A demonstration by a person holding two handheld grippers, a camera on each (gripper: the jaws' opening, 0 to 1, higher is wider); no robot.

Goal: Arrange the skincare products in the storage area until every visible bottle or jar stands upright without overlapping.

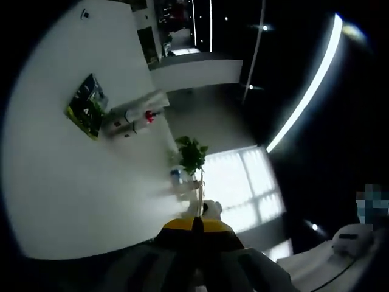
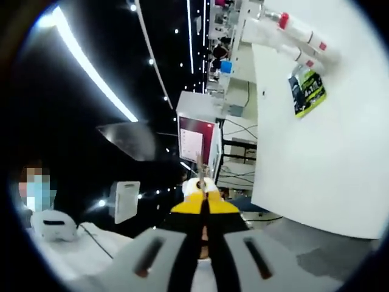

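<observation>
My left gripper [image 1: 197, 226] sits nearest the lens, its yellow-tipped jaws pressed together on nothing; my right gripper [image 2: 203, 201] is the same, jaws meeting, nothing between them. Both point up and away at the room, so the skincare products are nowhere in what I can see, and neither is the storage area.

That is the danger as I judge it: swinging down blind, I could knock a bottle over or push one onto another before I have even found them. With jaws shut, I would also bump rather than grasp.

The biggest thing ahead is a smooth, matte white wall panel [image 1: 73, 182]. A long bright ceiling light strip [image 1: 307, 91] curves past. A green poster [image 1: 87, 104], flat and glossy, hangs on the panel. A leafy plant [image 1: 191, 152] stands beyond my left jaws, soft and irregular.
</observation>
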